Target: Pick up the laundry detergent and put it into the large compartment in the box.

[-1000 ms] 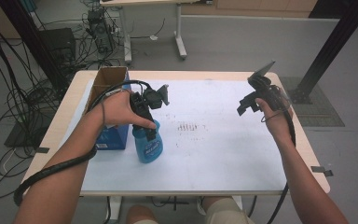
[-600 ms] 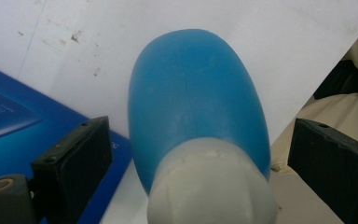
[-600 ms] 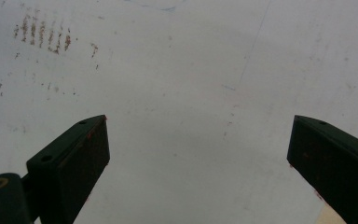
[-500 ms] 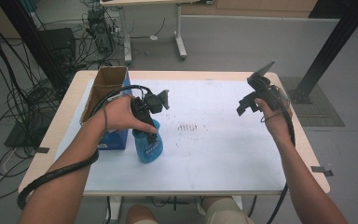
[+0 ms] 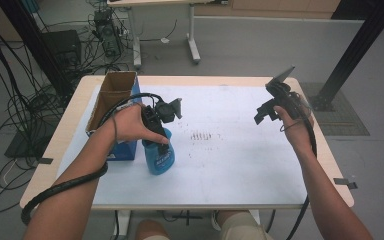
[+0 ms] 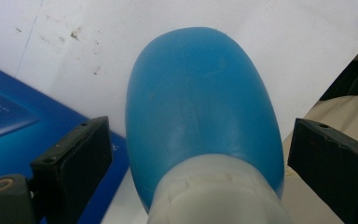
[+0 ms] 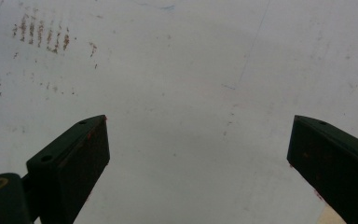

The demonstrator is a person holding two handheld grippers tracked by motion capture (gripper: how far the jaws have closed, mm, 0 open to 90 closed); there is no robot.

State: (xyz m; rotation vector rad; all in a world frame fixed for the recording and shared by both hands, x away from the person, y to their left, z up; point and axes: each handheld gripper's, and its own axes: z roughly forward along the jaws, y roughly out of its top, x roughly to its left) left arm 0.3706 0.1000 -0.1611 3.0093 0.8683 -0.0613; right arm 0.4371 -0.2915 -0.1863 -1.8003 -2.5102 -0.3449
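A blue plastic bottle [image 5: 159, 157] with a pale collar stands upright on the white mat, close beside a blue-sided box. My left gripper [image 5: 157, 140] comes down over its top. In the left gripper view the bottle [image 6: 200, 107] sits between the two black jaws, which stand wide on either side and do not touch it; the left gripper [image 6: 196, 140] is open. My right gripper [image 5: 262, 115] hangs above the right part of the table. In its own view the right gripper [image 7: 198, 140] is open, with bare mat between the jaws.
An open cardboard box [image 5: 112, 100] with a blue side [image 6: 9, 126] stands at the table's left edge, against the bottle. A white mat [image 5: 240, 165] covers the tabletop, with brown scuff marks [image 5: 202, 136] [image 7: 42, 32] near its middle. Cables and table legs lie on the floor beyond.
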